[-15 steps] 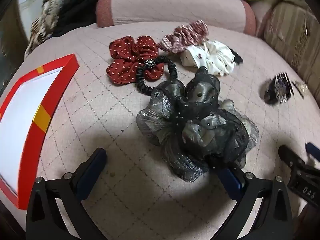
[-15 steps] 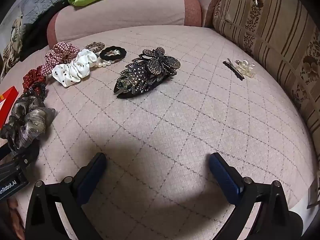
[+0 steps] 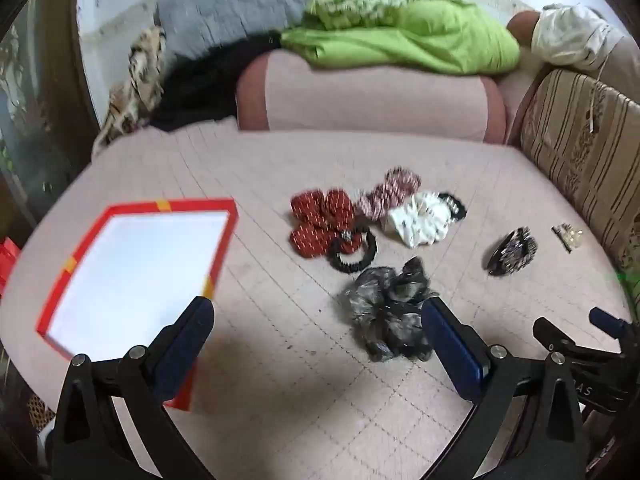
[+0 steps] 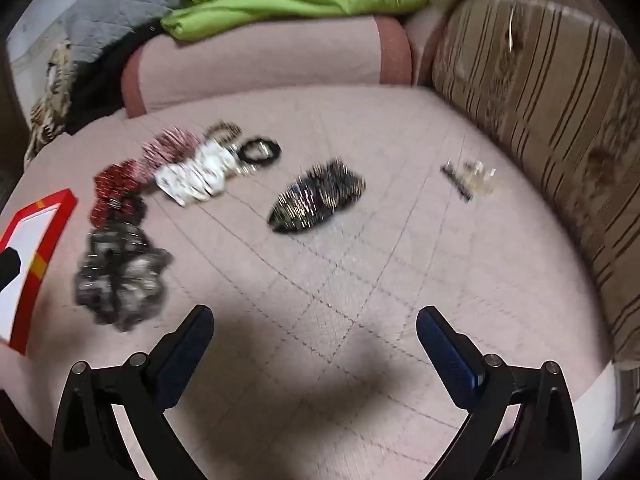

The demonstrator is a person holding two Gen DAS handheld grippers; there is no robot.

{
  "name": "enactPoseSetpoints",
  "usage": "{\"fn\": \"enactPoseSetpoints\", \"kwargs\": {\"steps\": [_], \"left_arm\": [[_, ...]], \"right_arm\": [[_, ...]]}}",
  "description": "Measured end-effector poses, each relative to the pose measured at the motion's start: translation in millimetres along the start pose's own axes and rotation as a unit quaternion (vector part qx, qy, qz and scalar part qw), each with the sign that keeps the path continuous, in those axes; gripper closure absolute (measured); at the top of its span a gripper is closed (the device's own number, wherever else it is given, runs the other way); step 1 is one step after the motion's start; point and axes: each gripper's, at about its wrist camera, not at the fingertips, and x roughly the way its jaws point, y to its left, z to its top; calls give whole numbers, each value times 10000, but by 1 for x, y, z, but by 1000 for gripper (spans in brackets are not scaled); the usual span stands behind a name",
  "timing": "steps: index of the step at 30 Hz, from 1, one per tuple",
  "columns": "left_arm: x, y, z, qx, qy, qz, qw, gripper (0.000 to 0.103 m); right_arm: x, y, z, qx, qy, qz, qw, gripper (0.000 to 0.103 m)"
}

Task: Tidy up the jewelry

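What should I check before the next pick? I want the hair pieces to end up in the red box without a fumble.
1. Left gripper jaws wide apart, nothing between them: ok.
2. Right gripper jaws wide apart, nothing held: ok.
3. Red box open, white inside showing: ok.
4. Grey-black organza scrunchie lying free on the pink cushion, nearest the left gripper: ok.
5. Rhinestone clip apart from the scrunchies: ok.
6. Sharp view: not ok, right wrist picture is blurred.
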Motion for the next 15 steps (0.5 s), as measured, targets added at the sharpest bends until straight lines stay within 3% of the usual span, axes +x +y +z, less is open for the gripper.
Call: {"fn": "enactPoseSetpoints", "kwargs": {"steps": [10, 15], "left_arm": [[-75, 1, 25, 54, -461, 94, 9989, 0], [-102, 6, 21, 53, -543, 18, 9985, 0]], "right_arm": [[-77, 3, 1, -21, -383, 222, 9990, 1], [-117, -2, -10, 17, -744, 112, 9972, 1]]}}
